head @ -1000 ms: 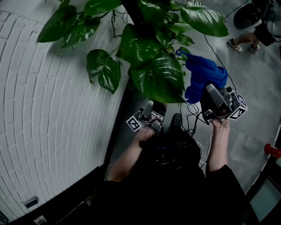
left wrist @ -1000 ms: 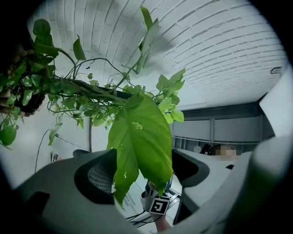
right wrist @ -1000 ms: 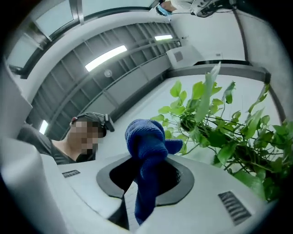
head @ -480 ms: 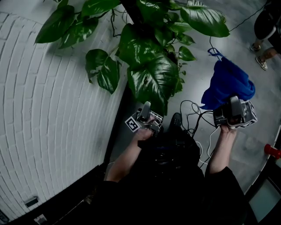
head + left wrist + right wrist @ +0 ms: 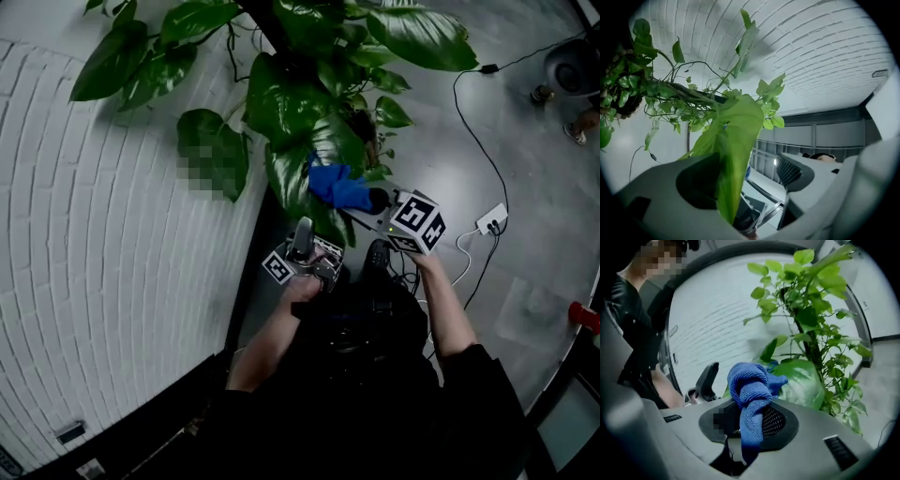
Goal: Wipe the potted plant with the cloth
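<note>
The potted plant point(image 5: 309, 66) spreads big glossy green leaves at the top of the head view. Its lowest large leaf point(image 5: 305, 173) hangs down toward me. My right gripper point(image 5: 364, 200) is shut on the bunched blue cloth point(image 5: 337, 186), which presses against that leaf's right side. In the right gripper view the cloth point(image 5: 752, 390) is knotted up between the jaws with the leaf point(image 5: 801, 383) just behind it. My left gripper point(image 5: 304, 234) stands under the leaf's tip. In the left gripper view the leaf point(image 5: 733, 154) hangs into the gap of my left gripper point(image 5: 757, 187), whose jaws stand apart.
A curved white brick wall point(image 5: 103, 281) fills the left side. On the grey floor to the right lie a black cable point(image 5: 469, 112) and a white power adapter point(image 5: 490, 220). A red object point(image 5: 583, 319) sits at the right edge, and a person's foot point(image 5: 581, 122) shows at upper right.
My right gripper has swung the blue cloth from out at the right back left and down onto the low leaf. The left gripper has stayed in place.
</note>
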A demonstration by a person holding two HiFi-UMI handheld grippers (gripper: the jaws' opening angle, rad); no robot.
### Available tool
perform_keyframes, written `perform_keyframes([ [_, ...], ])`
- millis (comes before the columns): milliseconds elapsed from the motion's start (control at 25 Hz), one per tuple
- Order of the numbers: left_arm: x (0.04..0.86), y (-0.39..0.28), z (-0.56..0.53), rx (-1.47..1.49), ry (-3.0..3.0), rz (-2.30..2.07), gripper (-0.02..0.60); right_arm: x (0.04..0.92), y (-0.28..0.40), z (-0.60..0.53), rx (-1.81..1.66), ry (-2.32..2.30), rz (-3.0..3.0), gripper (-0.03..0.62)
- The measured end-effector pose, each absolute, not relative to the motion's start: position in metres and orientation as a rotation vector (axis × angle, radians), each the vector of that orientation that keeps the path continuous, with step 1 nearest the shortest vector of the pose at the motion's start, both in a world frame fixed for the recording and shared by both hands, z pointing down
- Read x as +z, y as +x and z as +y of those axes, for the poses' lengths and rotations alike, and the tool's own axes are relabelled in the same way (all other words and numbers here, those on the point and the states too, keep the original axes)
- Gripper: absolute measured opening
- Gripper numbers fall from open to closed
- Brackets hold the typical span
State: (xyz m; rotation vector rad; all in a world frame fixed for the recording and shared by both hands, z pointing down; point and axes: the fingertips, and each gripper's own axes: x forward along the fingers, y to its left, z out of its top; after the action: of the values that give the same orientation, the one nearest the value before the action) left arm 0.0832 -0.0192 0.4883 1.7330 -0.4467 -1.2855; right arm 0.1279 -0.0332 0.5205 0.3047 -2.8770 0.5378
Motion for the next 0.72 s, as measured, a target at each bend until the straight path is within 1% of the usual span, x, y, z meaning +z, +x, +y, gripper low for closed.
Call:
perform_keyframes([
  [320, 0.492, 0.072, -0.014, -1.302, 1.725, -0.509, 0.379, 0.532, 0.114, 0.038, 0.365, 0.030, -2.765, 0.117],
  [560, 0.492, 0.067, -0.011, -1.311, 1.711, -0.511, 0.379, 0.547, 0.120, 0.080, 0.364, -0.083, -2.716, 0.117],
  [720, 0.496, 0.069, -0.012, -1.287, 1.713, -0.478, 0.379, 0.557, 0.123, 0.090, 0.416, -0.048, -2.696, 0.117],
])
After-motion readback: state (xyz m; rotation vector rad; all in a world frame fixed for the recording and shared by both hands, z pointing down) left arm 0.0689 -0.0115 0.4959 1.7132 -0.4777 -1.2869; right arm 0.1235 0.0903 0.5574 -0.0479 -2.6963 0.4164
